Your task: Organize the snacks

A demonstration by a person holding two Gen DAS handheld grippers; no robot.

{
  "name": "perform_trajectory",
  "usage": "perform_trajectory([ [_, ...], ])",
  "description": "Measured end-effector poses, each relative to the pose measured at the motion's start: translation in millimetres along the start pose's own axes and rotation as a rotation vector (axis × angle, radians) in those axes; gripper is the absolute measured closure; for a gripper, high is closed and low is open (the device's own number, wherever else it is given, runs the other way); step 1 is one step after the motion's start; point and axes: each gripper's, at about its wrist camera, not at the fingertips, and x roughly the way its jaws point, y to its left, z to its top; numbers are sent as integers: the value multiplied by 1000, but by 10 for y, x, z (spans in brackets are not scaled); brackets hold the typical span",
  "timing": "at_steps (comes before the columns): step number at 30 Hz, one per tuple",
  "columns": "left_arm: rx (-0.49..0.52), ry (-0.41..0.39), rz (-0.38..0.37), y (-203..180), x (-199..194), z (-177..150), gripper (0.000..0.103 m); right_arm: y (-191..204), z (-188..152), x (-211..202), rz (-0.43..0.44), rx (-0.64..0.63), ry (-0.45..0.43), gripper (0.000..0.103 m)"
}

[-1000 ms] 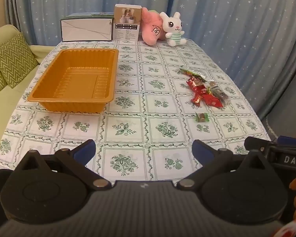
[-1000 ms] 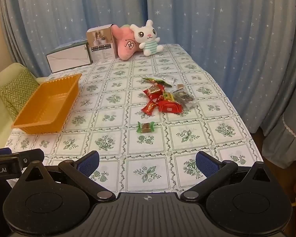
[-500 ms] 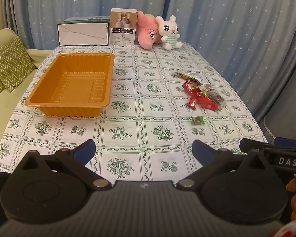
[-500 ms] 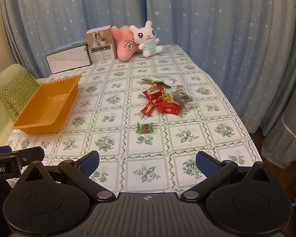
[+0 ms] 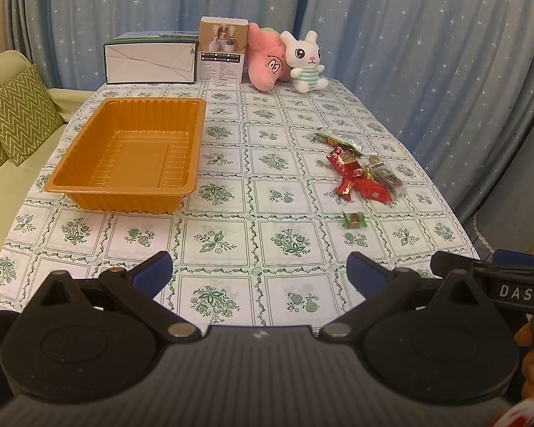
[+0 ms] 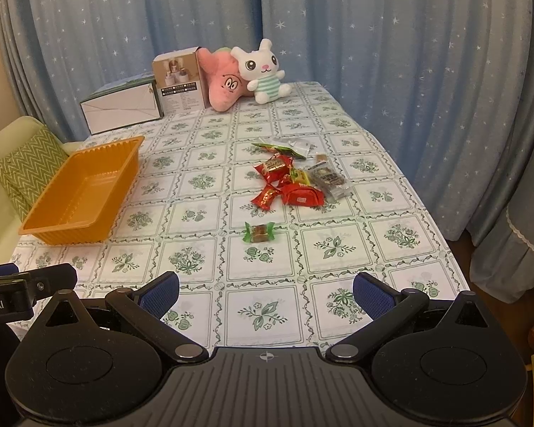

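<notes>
An empty orange tray [image 5: 71, 181] [image 6: 57, 227] sits on the left half of the tablecloth. On the right half lies a pile of wrapped snacks [image 5: 361, 172] [image 6: 295, 178], mostly red packets with a green one at the far end. A single green-wrapped candy [image 5: 354, 220] [image 6: 260, 232] lies apart, nearer the front edge. My left gripper [image 5: 259, 274] hovers open over the front edge, holding nothing. My right gripper [image 6: 265, 293] is open too, well short of the lone candy.
At the far end stand a white box [image 5: 149, 60], a small product carton [image 5: 222, 49], a pink plush [image 5: 267, 62] and a white bunny plush [image 5: 304, 62]. Blue star curtains close in behind and to the right. A green sofa with a zigzag cushion [image 5: 14, 117] lies left.
The left wrist view has risen and tilted up a little, so the table sits lower in frame. The right wrist view has barely shifted. Both grippers remain open.
</notes>
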Motion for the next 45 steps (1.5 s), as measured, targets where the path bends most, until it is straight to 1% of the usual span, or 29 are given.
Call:
perform_trajectory([
  [45,-1,-7,-9,-42,-28,17,0,-7,7,-21,-7,1,-1,0],
])
